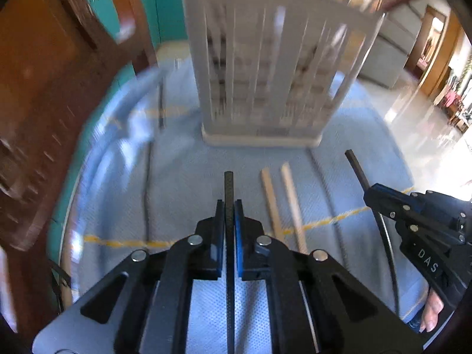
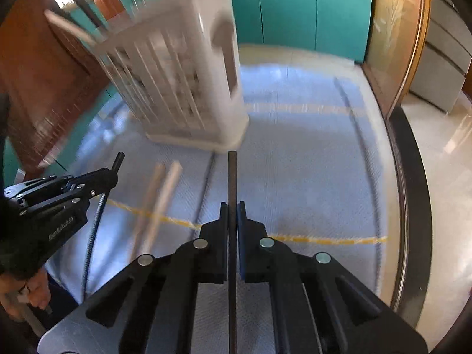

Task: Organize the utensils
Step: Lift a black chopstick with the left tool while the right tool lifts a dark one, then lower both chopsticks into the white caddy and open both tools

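My left gripper is shut on a black chopstick that sticks out ahead of its fingers. My right gripper is shut on a second black chopstick. A white slatted utensil holder stands on the blue cloth ahead of both; it also shows in the right wrist view. Two wooden chopsticks lie on the cloth between the grippers, also seen in the right wrist view. The right gripper appears at the right of the left wrist view, the left gripper at the left of the right wrist view.
A blue cloth with a yellow stripe covers the round table. A brown wooden chair stands at the left. Teal cabinets are behind. The table's dark rim curves at the right, with shiny floor beyond.
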